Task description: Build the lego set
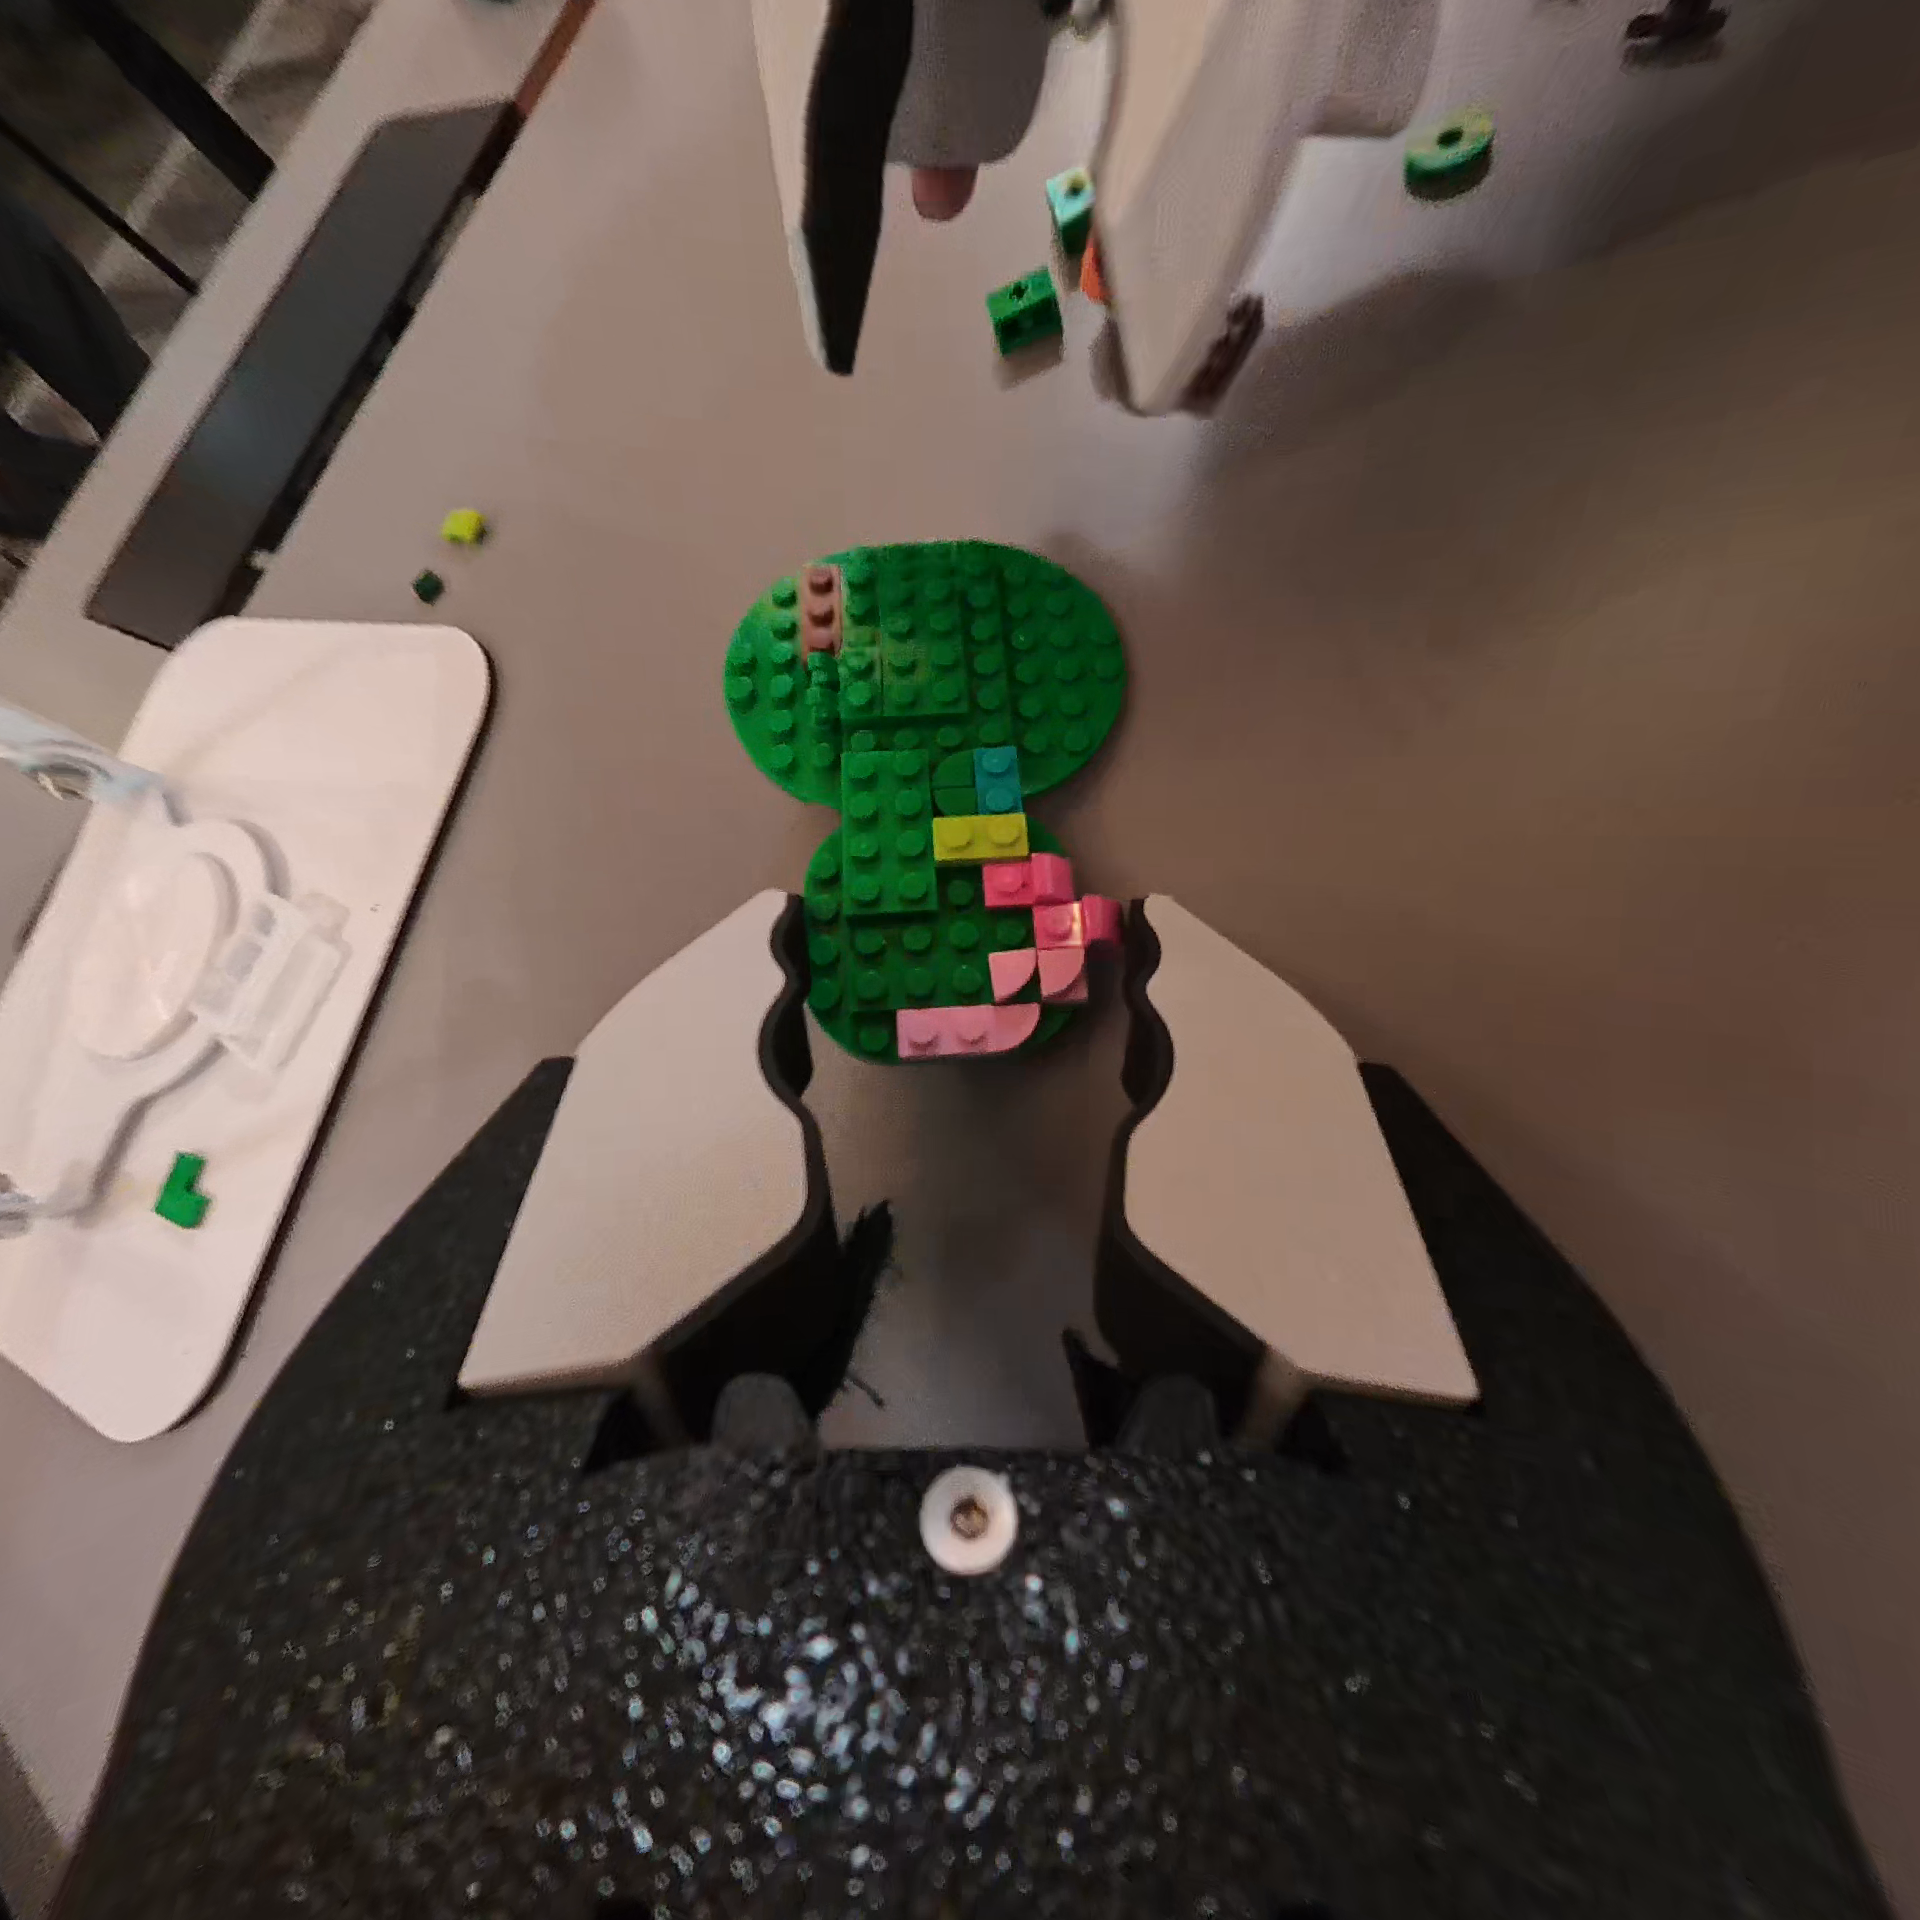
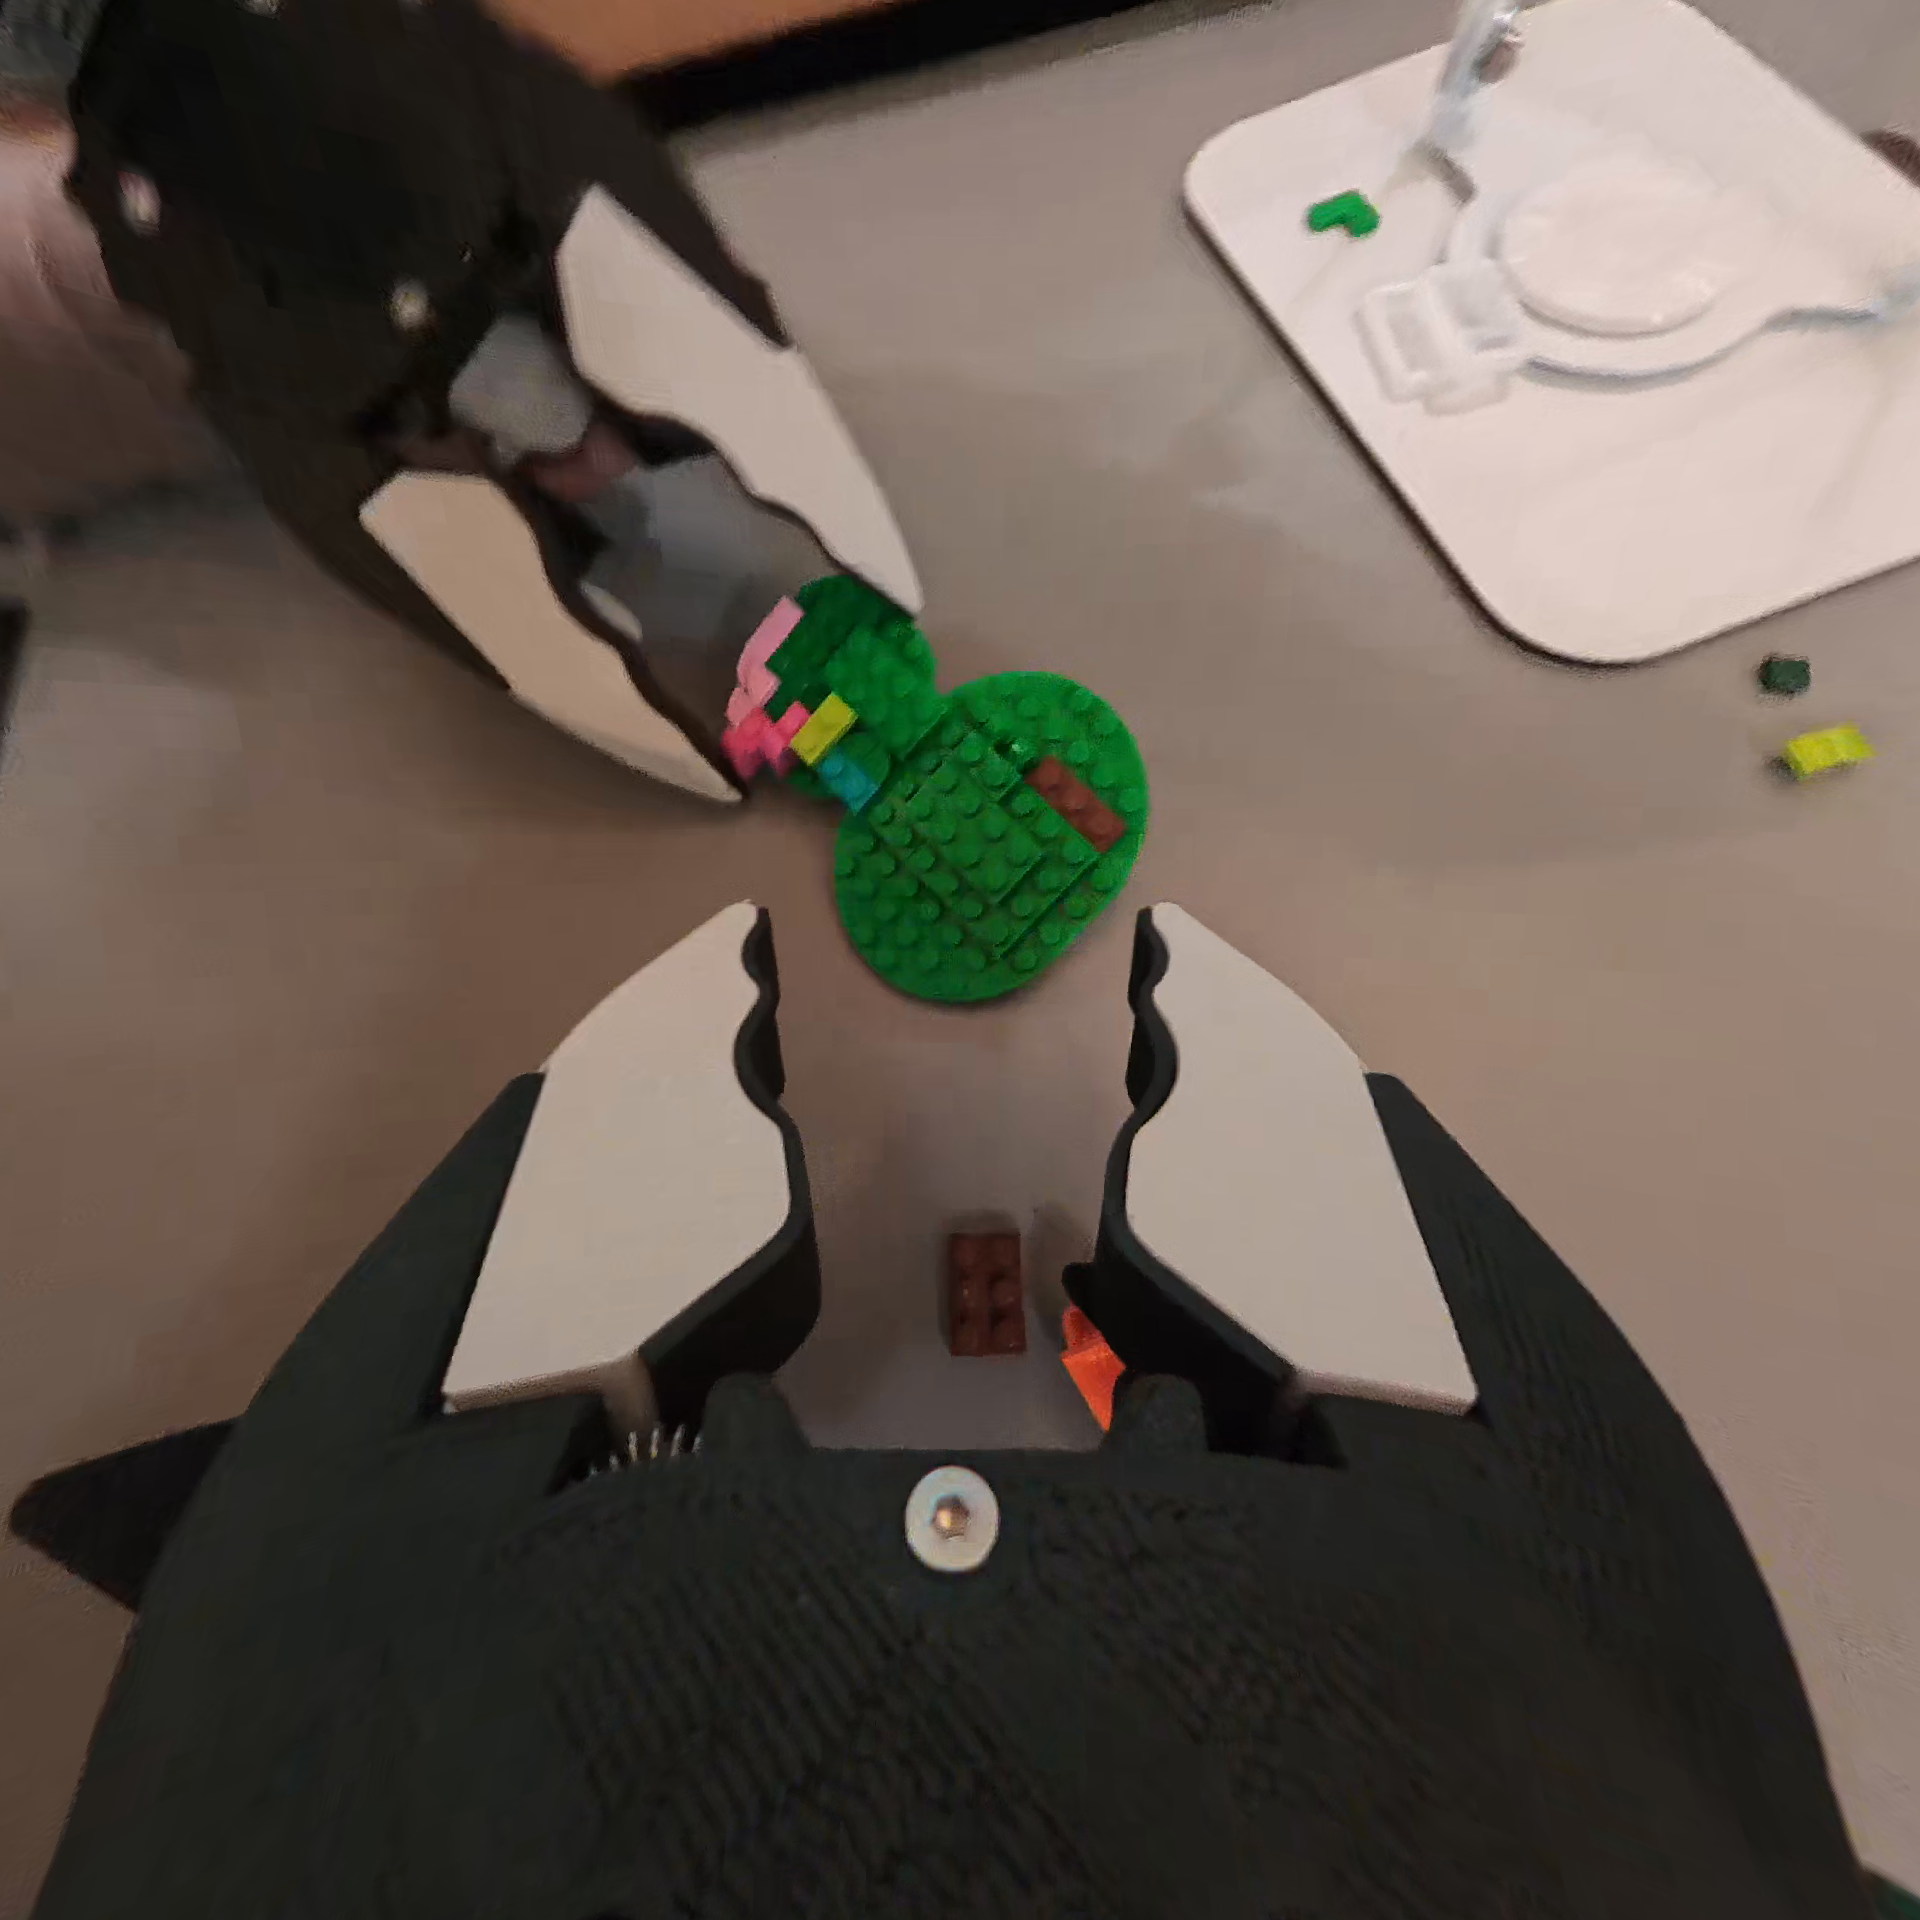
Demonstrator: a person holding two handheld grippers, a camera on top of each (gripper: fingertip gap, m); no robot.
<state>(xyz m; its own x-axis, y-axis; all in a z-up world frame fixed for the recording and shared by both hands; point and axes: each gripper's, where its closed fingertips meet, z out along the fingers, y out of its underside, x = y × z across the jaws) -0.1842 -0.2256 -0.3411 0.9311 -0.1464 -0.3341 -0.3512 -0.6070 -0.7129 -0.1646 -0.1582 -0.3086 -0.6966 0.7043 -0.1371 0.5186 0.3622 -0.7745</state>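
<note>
The lego build (image 1: 935,665) is a green double-round plate flat on the grey table, with green plates, a brown strip (image 1: 821,613), and teal, yellow and pink pieces on its smaller end. My left gripper (image 1: 961,925) is open and straddles that smaller end, fingertips close against both sides. The right wrist view shows the same build (image 2: 987,862) and left gripper (image 2: 816,696). My right gripper (image 2: 951,925) is open and empty, just short of the larger end. A brown brick (image 2: 985,1294) and an orange piece (image 2: 1086,1361) lie on the table between its fingers.
A white board (image 1: 312,831) with a clear plastic stand (image 1: 187,966) and a green L piece (image 1: 182,1190) lies to the left. Lime (image 1: 462,525) and dark green (image 1: 428,585) bits lie near it. Green (image 1: 1023,312), teal (image 1: 1070,203) and round green (image 1: 1449,151) pieces lie beyond the build.
</note>
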